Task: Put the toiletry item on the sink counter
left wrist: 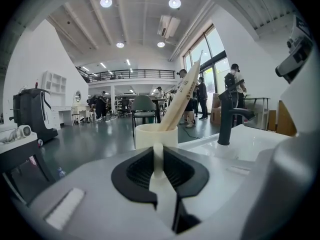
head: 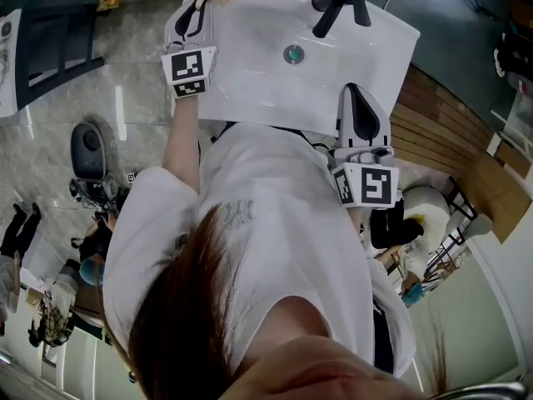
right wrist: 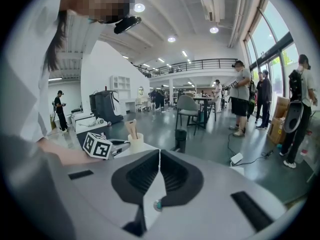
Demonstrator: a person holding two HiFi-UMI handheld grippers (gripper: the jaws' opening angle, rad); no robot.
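- Cream cup [left wrist: 156, 134] w/ tube [left wrist: 182, 96]: on sink table [head: 241, 111], far-left corner; placing looks done.
- Left gripper [head: 202, 1]: jaws narrow, clamped on cup's handle, apparently; release left.
- Right gripper [right wrist: 159, 154]: jaws together, empty.

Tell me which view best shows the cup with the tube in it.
The left gripper view: the cup sits close and centred just beyond the jaws, the tube leaning out of it. The head view cuts it off at the top edge; the right gripper view shows it small and distant.
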